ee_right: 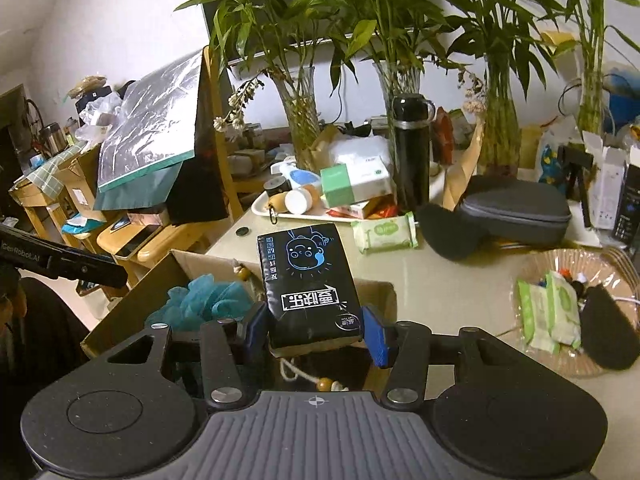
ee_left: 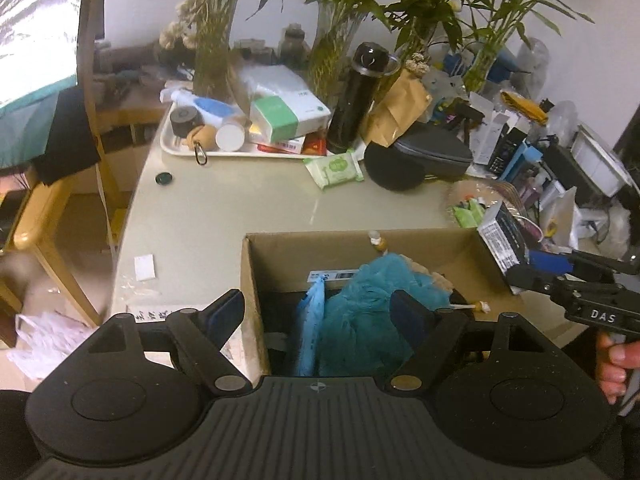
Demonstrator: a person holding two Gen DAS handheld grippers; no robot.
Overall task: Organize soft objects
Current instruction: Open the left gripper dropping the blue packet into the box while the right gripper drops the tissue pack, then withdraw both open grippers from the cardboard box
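Note:
An open cardboard box (ee_left: 256, 264) stands on the beige table; it also shows in the right wrist view (ee_right: 120, 320). Inside lies a teal bath pouf (ee_left: 368, 304), also seen from the right (ee_right: 200, 300). My left gripper (ee_left: 320, 312) is open and empty, straddling the box's left wall. My right gripper (ee_right: 316, 330) is shut on a black tissue pack (ee_right: 308, 284) and holds it above the box. In the left wrist view the pack (ee_left: 502, 240) and right gripper (ee_left: 536, 272) show at the box's right corner.
A white tray (ee_left: 192, 150) of bottles and boxes, a black flask (ee_left: 356, 100), glass vases with bamboo (ee_right: 300, 120), a green wipes pack (ee_left: 334, 168), grey pouches (ee_right: 516, 204) and a wicker dish (ee_right: 532, 264) of wipes crowd the table. A wooden chair (ee_left: 52, 248) stands left.

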